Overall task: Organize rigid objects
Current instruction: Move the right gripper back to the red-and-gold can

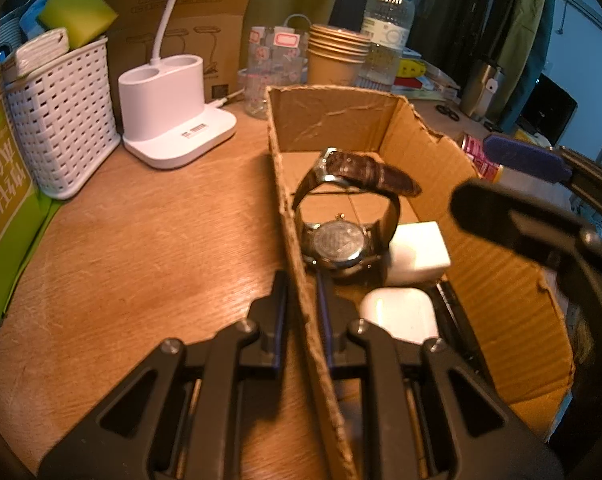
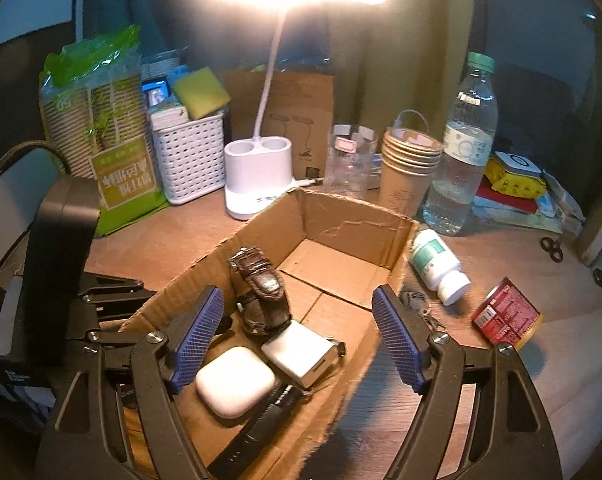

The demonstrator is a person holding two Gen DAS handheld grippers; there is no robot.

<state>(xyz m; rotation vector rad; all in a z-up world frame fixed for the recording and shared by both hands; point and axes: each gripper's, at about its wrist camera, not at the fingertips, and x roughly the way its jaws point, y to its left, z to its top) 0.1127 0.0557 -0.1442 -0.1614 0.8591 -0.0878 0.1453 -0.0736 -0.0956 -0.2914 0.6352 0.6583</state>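
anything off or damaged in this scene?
Yes. The cardboard box has ragged, torn rims. A white pill bottle and a red can lie tipped on the table beside the box rather than standing. Nothing looks spilled.

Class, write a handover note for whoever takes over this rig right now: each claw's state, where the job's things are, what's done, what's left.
Left claw: shut on the box wall, steadying it.
Right claw: open, empty, hovering above the box's near end.
Done, in the box: watch, white case, charger, black strap.
Left, on the table right of the box: pill bottle, red can, keys.
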